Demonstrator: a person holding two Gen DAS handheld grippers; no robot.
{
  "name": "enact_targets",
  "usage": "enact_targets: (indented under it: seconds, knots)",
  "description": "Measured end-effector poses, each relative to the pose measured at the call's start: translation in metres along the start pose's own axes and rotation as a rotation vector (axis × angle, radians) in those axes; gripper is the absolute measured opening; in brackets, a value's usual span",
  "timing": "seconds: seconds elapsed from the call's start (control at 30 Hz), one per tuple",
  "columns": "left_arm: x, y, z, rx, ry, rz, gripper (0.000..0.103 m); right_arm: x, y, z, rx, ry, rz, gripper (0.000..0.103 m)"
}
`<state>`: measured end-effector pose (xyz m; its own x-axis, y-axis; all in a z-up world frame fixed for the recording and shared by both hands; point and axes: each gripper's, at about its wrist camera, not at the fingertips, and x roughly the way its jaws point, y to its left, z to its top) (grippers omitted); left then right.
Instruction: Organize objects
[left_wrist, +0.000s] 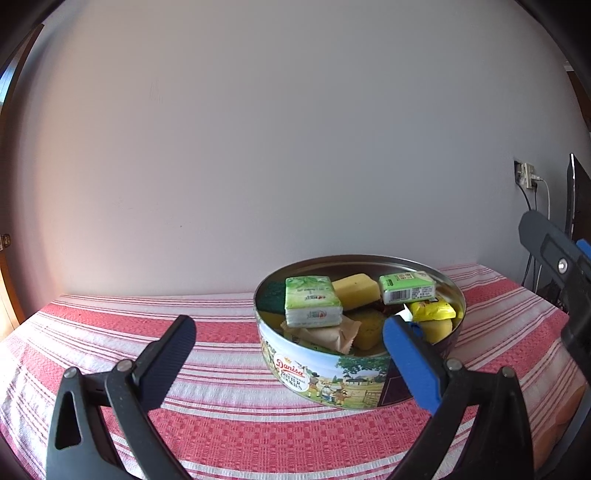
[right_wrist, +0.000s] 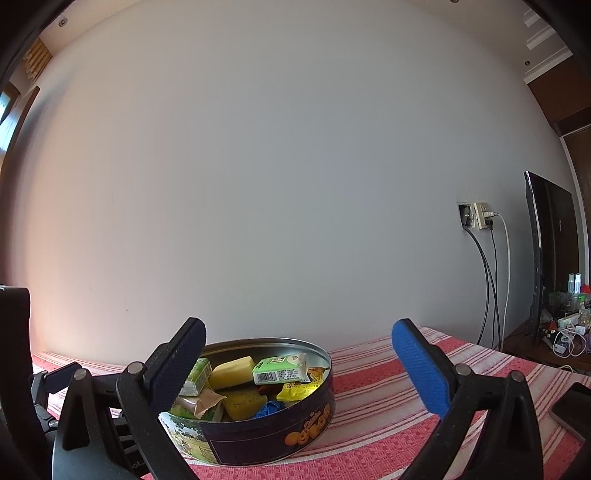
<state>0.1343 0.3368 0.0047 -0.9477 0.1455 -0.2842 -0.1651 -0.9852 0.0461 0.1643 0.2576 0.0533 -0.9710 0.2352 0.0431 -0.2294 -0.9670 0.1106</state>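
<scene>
One round Danisa butter cookie tin (left_wrist: 325, 373) is sitting open on a table covered with a red and white striped cloth (left_wrist: 221, 424), close to a plain wall. Inside it, two green tissue packs (left_wrist: 312, 301) are lying on top, one at the left and one, barcode up (left_wrist: 406, 288), at the right, with a pale yellow sponge block (left_wrist: 356, 290) lying between them. Lower down are showing one yellow snack sachet (left_wrist: 432, 310), one tan crimped wrapper (left_wrist: 332, 336), more yellow sponge pieces and, in the right wrist view, something blue and crumpled (right_wrist: 269, 408); their exact count is hard to tell. The left gripper (left_wrist: 288, 332) is hovering with its jaws spread wide and nothing between the pads, its blue pad overlapping the tin's near right rim. The right gripper (right_wrist: 295, 334) is likewise gaping wide and empty, its dark pad hiding part of the left tissue pack. One wall socket (right_wrist: 480, 218) with three cables, one dark screen (right_wrist: 550, 258) and one phone (right_wrist: 572, 410) on the cloth are lying off to the right.
</scene>
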Motion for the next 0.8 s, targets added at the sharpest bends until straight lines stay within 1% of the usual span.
enact_targets:
  seconds: [0.37, 0.63, 0.8]
  knots:
    - [0.0017, 0.0041, -0.0023, -0.031, -0.010, 0.002, 0.103, -0.0009, 0.0002, 0.0008, -0.006, -0.008, 0.016, 0.102]
    - [0.0050, 0.0070, -0.0038, -0.043, 0.004, 0.001, 0.103, -0.0004, 0.0008, 0.0012, -0.012, -0.008, 0.027, 0.102]
    - [0.0075, 0.0087, -0.0042, -0.052, 0.019, 0.006, 0.103, 0.0001, 0.0001, 0.0017, -0.010, -0.003, 0.019, 0.102]
